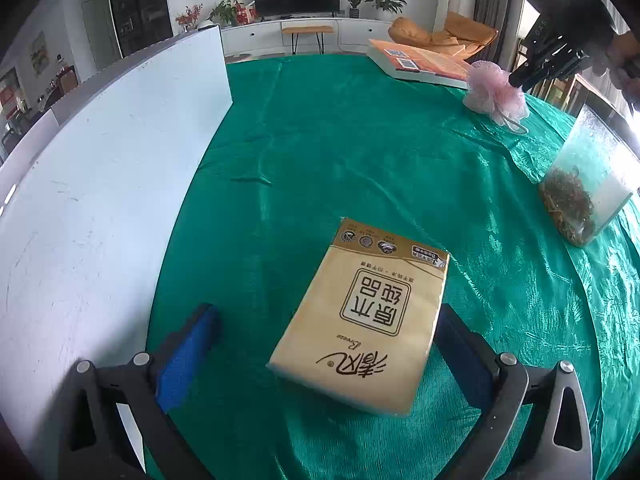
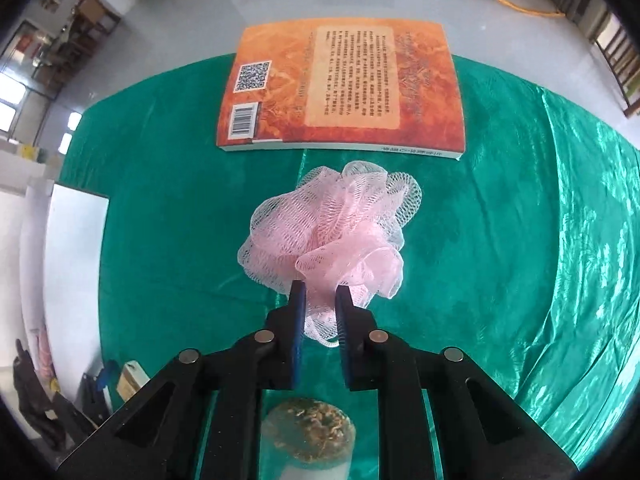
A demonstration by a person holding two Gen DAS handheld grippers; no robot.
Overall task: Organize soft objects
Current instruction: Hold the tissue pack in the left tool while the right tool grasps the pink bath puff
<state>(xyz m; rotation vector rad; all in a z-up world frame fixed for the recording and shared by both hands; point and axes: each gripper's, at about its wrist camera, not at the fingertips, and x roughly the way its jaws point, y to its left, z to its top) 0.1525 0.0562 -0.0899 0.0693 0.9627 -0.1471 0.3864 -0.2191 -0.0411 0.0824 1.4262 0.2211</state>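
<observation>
The right gripper [image 2: 321,294] was clamped on the near edge of the pink loofah [image 2: 332,236], just in front of the book [image 2: 344,88]. Pinching only loose mesh, it risked slipping free. The left gripper [image 1: 324,344] gaped around the tissue pack [image 1: 360,320], far from the book.

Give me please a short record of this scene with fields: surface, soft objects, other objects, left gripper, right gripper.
surface: green cloth
soft objects: pink mesh sponge; tissue pack
other objects: orange book beyond the sponge; clear jar with dried contents; white board
left gripper: open, tissue pack lying between its fingers, pads not pressing it
right gripper: shut on the sponge's near edge
</observation>
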